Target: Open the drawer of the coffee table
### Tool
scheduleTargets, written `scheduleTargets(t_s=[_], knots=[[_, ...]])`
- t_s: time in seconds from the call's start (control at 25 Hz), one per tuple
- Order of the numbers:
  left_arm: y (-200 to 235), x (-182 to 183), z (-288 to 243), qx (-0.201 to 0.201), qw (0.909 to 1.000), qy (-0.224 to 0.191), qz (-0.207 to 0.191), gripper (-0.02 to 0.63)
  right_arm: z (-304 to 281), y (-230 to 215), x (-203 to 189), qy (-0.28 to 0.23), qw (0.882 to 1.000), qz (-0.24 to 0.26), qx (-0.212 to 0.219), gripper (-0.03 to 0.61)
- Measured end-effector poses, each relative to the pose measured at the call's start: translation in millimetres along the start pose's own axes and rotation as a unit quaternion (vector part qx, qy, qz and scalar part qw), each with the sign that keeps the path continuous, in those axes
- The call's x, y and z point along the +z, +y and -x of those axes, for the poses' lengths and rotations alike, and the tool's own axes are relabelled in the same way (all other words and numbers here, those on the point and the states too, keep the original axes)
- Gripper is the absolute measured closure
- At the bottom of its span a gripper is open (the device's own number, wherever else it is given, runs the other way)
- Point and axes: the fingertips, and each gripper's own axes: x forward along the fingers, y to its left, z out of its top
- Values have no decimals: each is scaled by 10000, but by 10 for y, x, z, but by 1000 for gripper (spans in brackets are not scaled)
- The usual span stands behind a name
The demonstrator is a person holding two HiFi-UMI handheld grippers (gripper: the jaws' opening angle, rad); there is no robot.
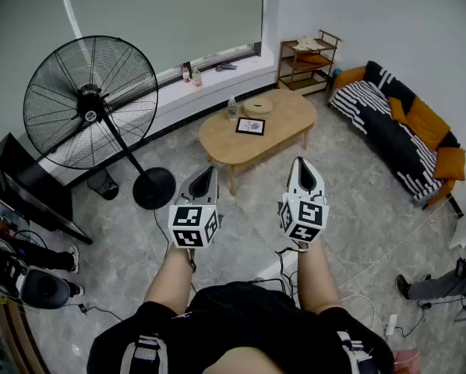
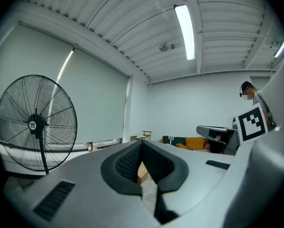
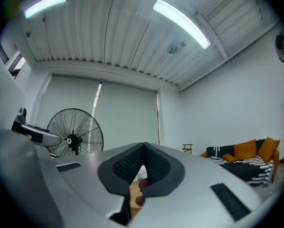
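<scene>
Over the grey floor (image 1: 358, 209), the left claw (image 1: 205, 171) and right claw (image 1: 300, 164) are held level, both fully closed and empty. At 12 o'clock, well apart, stands the oval wooden counter (image 1: 287, 115); its drawer seems hidden. A fan (image 1: 93, 104) stands at 10 o'clock.

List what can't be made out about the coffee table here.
- Drawer: head view sees coffee table from above; no drawer front or handle shows.
- Gripper views: left gripper and right gripper bodies hide nearly all the table.
- Bottle label, framed picture: too small, head view.
</scene>
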Motion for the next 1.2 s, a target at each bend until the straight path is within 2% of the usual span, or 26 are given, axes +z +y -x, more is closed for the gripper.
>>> scheduleTargets(t_s=[0.16,0.36,0.84,1.2], knots=[[-18,29,4,-90,10000,-34,19,600,-47,51,-11,22,9999,-145,68,563],[-71,2,-22,-28,10000,4,23,600,-51,45,-39,67,9997,-22,215,561],[-322,-114,-328,228,9997,39,58,600,-146,-400,-106,86,9994,34,322,561],[-492,-229,-526,124,9998,56,121,600,-251,-573,-167,122,9992,128,351,561]])
